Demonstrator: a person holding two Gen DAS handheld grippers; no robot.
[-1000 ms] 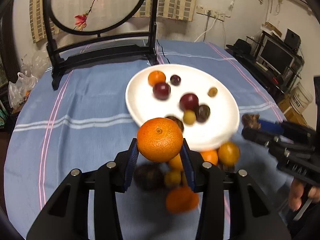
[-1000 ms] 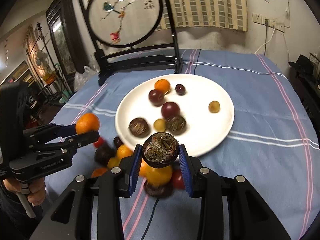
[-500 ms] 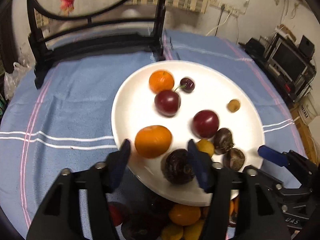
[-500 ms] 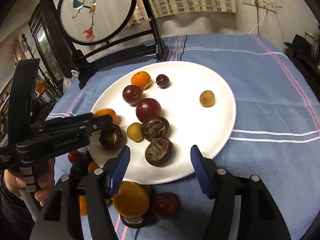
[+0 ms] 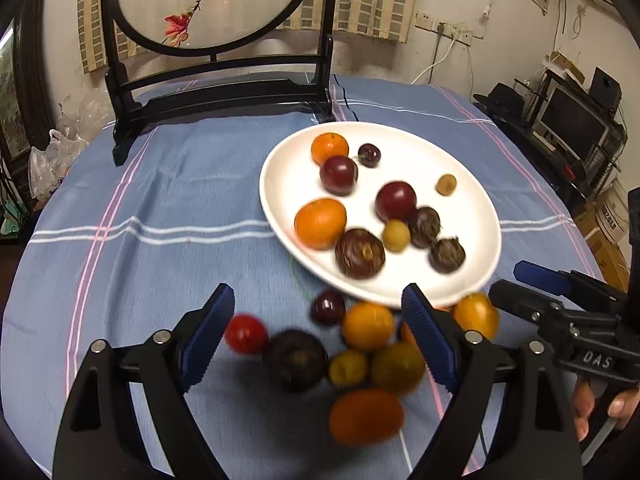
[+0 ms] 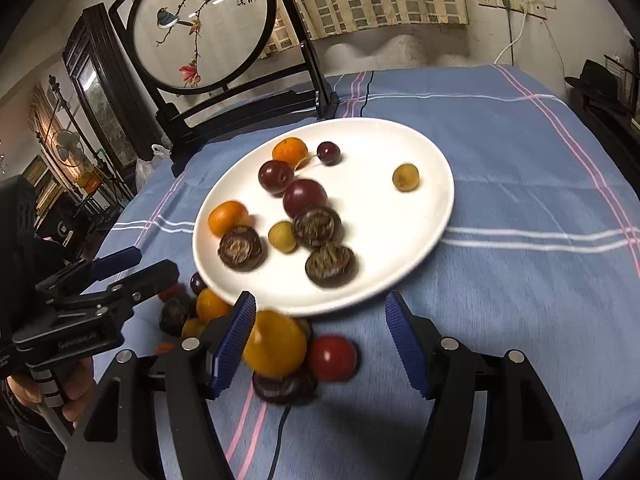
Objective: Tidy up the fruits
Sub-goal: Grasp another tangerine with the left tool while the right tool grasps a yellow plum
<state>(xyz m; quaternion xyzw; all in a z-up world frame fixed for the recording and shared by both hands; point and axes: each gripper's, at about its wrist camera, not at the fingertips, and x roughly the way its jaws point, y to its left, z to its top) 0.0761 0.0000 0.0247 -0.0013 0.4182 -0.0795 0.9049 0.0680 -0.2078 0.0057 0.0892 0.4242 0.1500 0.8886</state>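
A white plate (image 5: 288,176) (image 6: 400,148) on the blue cloth holds several fruits, among them a large orange (image 5: 320,222) (image 6: 227,217) and a dark wrinkled fruit (image 5: 446,255) (image 6: 330,266). In front of the plate lies a pile of loose fruits (image 5: 368,326) (image 6: 276,346). My left gripper (image 5: 318,336) (image 6: 154,264) hangs over the pile, jaws opening wide, pads gripping nothing. My right gripper (image 6: 320,332) (image 5: 508,282) is over the pile's right side, jaws also opening; a yellow-orange fruit lies by its left finger (image 6: 236,340), not pinched.
A black wooden stand with a round painted screen (image 5: 216,92) (image 6: 208,32) stands at the table's far side. A cable (image 6: 280,432) runs over the cloth beneath the right gripper. Shelves with a monitor (image 5: 572,124) are off the table to the right.
The left gripper let go of the large orange and the right one of a dark fruit; both fruits now lie on the plate. Both grippers opened and drew back over the pile.
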